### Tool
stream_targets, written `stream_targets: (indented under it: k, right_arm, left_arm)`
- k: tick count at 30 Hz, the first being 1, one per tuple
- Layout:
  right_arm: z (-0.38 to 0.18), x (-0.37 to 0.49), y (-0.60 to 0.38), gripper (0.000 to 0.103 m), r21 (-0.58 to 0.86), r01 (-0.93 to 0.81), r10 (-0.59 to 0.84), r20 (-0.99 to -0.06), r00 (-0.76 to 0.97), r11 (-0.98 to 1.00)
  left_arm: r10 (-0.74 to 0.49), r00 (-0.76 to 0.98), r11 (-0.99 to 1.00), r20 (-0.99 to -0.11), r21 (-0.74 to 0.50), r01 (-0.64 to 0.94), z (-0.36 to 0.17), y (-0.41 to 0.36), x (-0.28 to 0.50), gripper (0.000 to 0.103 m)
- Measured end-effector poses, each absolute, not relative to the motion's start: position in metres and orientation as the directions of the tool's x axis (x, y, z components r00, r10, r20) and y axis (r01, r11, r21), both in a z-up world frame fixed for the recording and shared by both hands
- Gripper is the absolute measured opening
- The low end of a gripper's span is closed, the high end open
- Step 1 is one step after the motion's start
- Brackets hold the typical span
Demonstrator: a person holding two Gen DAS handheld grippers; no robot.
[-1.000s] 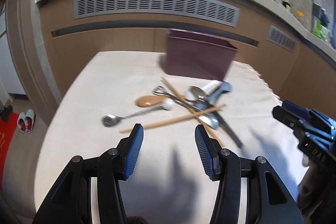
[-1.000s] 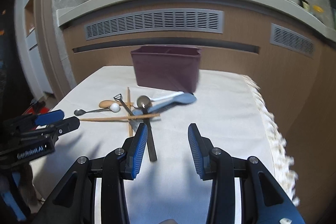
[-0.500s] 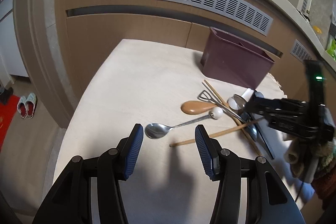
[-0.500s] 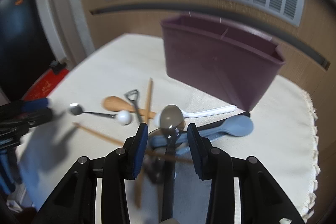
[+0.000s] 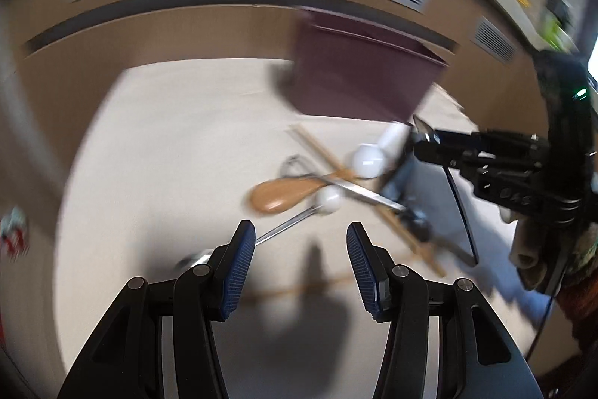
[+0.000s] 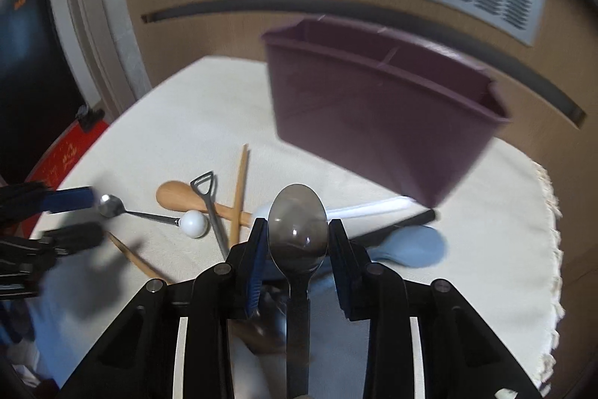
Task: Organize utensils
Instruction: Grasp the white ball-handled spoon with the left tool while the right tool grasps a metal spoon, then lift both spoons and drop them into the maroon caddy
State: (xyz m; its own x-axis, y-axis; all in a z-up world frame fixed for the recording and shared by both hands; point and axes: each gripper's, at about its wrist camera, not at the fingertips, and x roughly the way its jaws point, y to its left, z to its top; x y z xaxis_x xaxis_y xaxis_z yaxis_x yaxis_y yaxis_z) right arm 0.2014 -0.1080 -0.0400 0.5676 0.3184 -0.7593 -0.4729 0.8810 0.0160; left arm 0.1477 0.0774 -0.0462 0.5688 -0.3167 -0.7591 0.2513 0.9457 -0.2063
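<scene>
Steel spoon point(image 6: 298, 234) now pinched, seemingly lifted, by right gripper point(image 6: 298, 242); left gripper point(image 5: 301, 264) stays spread.

A maroon plastic utensil holder point(image 6: 377, 122), divided inside, stands upright at the back of the cloth. In front of it lies a crossed heap: a wooden spoon point(image 6: 179, 195), a small metal spoon with a white ball end point(image 6: 149, 214), wooden chopsticks point(image 6: 239, 186), a white plastic spoon point(image 6: 370, 208), a light-blue spoon point(image 6: 415, 245) and a metal shovel-handled utensil point(image 6: 209, 200). A large steel spoon point(image 6: 298, 230) sits bowl-up, lifted above the heap.
</scene>
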Motion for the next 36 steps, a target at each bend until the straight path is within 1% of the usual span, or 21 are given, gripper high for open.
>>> stream_targets:
  k: [1, 2, 3, 9, 11, 13, 18, 20, 21, 24, 27, 31, 36]
  right_arm:
    - [-0.035, 0.198, -0.117, 0.03, 0.032, -0.461, 0.325, -0.752, 0.573, 0.887]
    - [-0.03, 0.198, -0.125, 0.03, 0.042, -0.451, 0.328, -0.746, 0.579, 0.892]
    - [-0.025, 0.195, -0.133, 0.03, 0.048, -0.437, 0.326, -0.739, 0.59, 0.898]
    - [-0.002, 0.18, -0.174, 0.03, 0.062, -0.381, 0.311, -0.707, 0.636, 0.922]
    - [0.004, 0.177, -0.182, 0.03, 0.065, -0.368, 0.307, -0.696, 0.649, 0.927]
    - [0.008, 0.175, -0.187, 0.03, 0.07, -0.357, 0.303, -0.69, 0.657, 0.932]
    - [0.009, 0.17, -0.192, 0.03, 0.069, -0.349, 0.3, -0.682, 0.667, 0.934]
    - [0.011, 0.167, -0.192, 0.03, 0.07, -0.354, 0.305, -0.678, 0.669, 0.933]
    - [0.011, 0.165, -0.192, 0.03, 0.069, -0.354, 0.305, -0.676, 0.671, 0.933]
    - [0.014, 0.159, -0.191, 0.03, 0.072, -0.359, 0.313, -0.667, 0.676, 0.93]
    - [0.018, 0.152, -0.19, 0.03, 0.067, -0.364, 0.315, -0.659, 0.683, 0.929]
    - [0.024, 0.14, -0.191, 0.03, 0.05, -0.375, 0.319, -0.634, 0.704, 0.926]
    - [0.027, 0.139, -0.193, 0.03, 0.057, -0.37, 0.323, -0.623, 0.713, 0.927]
  left_arm:
    - [-0.333, 0.547, 0.936, -0.768, -0.199, 0.29, -0.048, 0.069, 0.156, 0.045]
    - [-0.33, 0.533, 0.933, -0.779, -0.181, 0.312, -0.05, 0.063, 0.164, 0.034]
    - [-0.321, 0.526, 0.931, -0.788, -0.161, 0.326, -0.052, 0.059, 0.169, 0.029]
    - [-0.255, 0.472, 0.914, -0.844, -0.052, 0.402, -0.065, 0.031, 0.194, 0.029]
    - [-0.21, 0.469, 0.912, -0.858, 0.001, 0.41, -0.069, 0.022, 0.197, 0.029]
    - [-0.179, 0.458, 0.912, -0.871, 0.028, 0.41, -0.074, 0.02, 0.2, 0.029]
    - [-0.156, 0.471, 0.924, -0.868, 0.04, 0.38, -0.074, 0.02, 0.204, 0.029]
    - [-0.175, 0.467, 0.936, -0.867, 0.001, 0.352, -0.075, 0.022, 0.205, 0.028]
    - [-0.198, 0.464, 0.941, -0.863, -0.035, 0.336, -0.074, 0.027, 0.206, 0.025]
    - [-0.236, 0.5, 0.949, -0.833, -0.086, 0.304, -0.063, 0.035, 0.195, 0.022]
    - [-0.263, 0.595, 0.949, -0.759, -0.092, 0.301, -0.037, 0.039, 0.171, 0.023]
    - [-0.287, 0.668, 0.953, -0.687, -0.131, 0.275, -0.007, 0.041, 0.153, 0.022]
    - [-0.328, 0.707, 0.944, -0.626, -0.187, 0.272, 0.027, 0.046, 0.145, 0.022]
